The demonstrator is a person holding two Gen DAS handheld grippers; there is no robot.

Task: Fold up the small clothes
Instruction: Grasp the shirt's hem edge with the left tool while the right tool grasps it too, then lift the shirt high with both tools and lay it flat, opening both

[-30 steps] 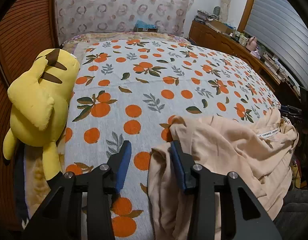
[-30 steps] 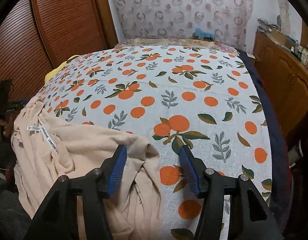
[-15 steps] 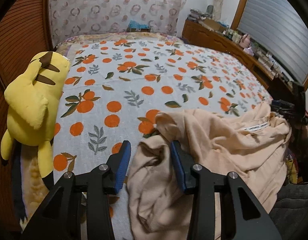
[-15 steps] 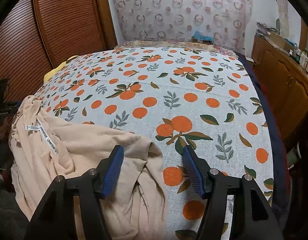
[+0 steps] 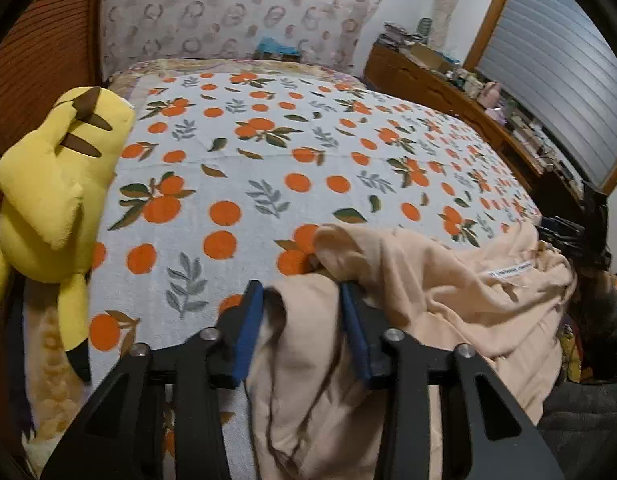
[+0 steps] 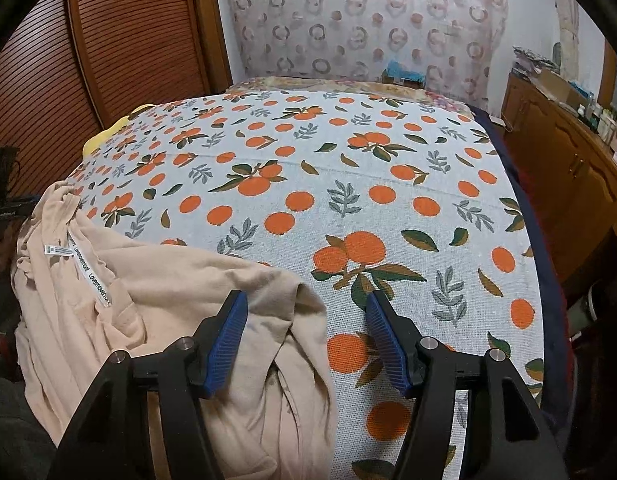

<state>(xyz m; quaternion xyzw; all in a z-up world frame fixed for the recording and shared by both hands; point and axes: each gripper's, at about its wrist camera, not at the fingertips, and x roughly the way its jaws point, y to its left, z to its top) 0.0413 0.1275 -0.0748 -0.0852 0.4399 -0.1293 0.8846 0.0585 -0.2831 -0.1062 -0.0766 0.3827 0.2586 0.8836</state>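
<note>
- Peach cloth, a crumpled garment (image 5: 448,292), lies bunched at the near edge of a bed (image 5: 268,168) covered in an orange-fruit print.
- Left gripper (image 5: 302,312) has its blue pads spread, a fold of the garment between them; the pads do not pinch it.
- Right gripper (image 6: 306,320) stands wide open over the garment's other end, one pad above the cloth, the other above bare bedspread.
- White labels (image 6: 88,268) show on the garment, seen from the right wrist.
- Yellow plush toy (image 5: 48,196) lies along the bed's left side, well apart from the garment.
- Wooden cabinet (image 6: 568,176) runs along the bed's right side; a patterned curtain (image 6: 368,20) hangs behind the headboard end.
</note>
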